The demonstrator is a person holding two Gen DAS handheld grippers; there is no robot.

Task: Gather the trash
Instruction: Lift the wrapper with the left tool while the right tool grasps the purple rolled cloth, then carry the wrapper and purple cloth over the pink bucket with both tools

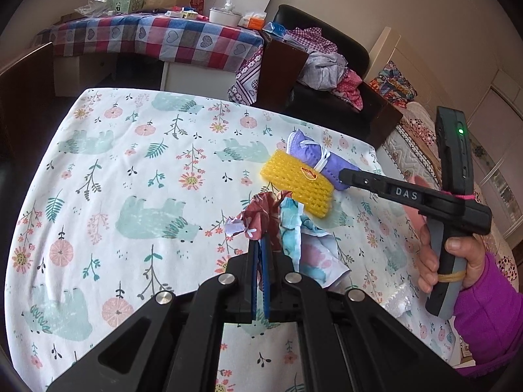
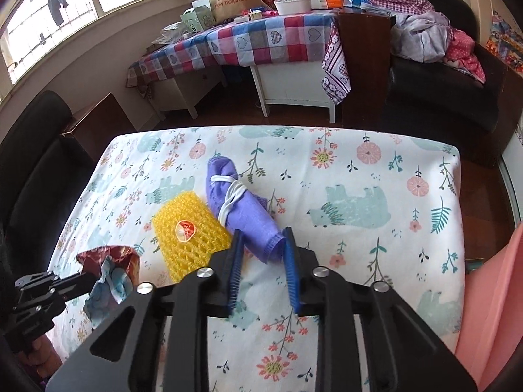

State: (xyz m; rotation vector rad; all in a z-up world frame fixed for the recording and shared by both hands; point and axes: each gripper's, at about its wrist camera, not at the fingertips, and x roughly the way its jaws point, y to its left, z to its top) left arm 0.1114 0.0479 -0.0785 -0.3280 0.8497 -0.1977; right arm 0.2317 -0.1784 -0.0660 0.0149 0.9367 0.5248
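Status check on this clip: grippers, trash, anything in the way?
Left gripper shut on crumpled wrapper. Right gripper closing around rolled purple mask. Yellow foam net lies loose beside the mask, touching it. Nothing in the way.

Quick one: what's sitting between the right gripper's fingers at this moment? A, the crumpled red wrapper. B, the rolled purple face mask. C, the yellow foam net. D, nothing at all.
B: in the right wrist view the near end of the rolled purple face mask lies between the right gripper fingers, while the yellow foam net lies beside them on the table.
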